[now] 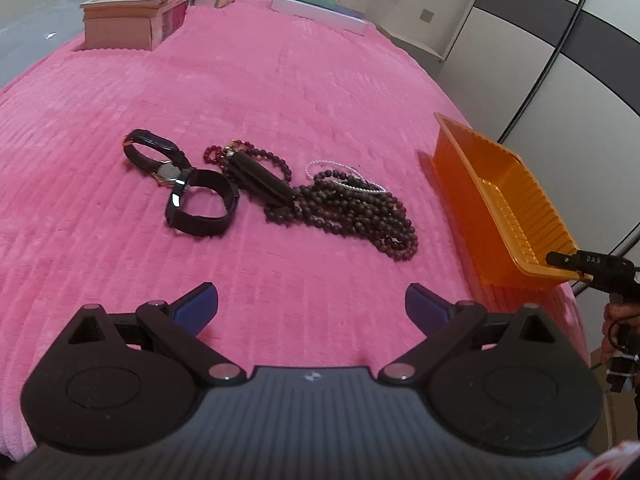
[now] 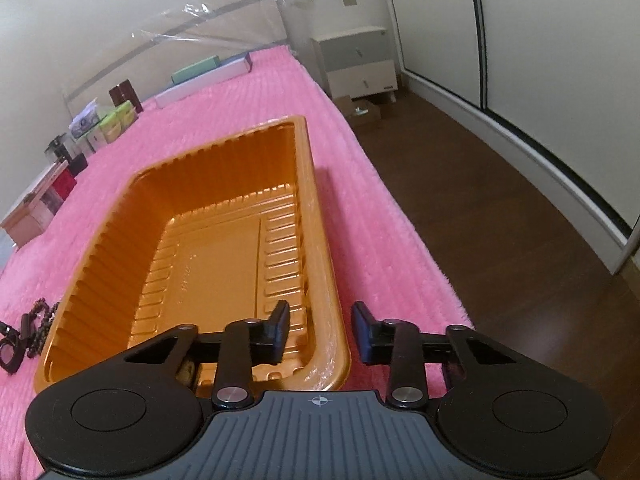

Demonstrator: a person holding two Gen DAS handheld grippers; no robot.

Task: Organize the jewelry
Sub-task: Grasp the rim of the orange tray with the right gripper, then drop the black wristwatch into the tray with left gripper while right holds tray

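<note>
Where pink blanket (image 2: pixel 360 168) ends, dark wood floor (image 2: pixel 460 208) begins

The left gripper (image 1: pixel 311 309) fills the bottom of the frame, its blue-padded fingers (image 1: pixel 200 306) spread wide over a pink blanket (image 1: pixel 280 80) with nothing between them. At the centre lie two watches (image 1: pixel 176 176), a black strap (image 1: pixel 260 180) and a heap of dark bead necklaces (image 1: pixel 352 212). An orange tray (image 1: pixel 500 204) sits at the right, where the right gripper (image 1: pixel 576 261) meets its near corner rim; boxes (image 1: pixel 132 16) stand upper left.
</note>
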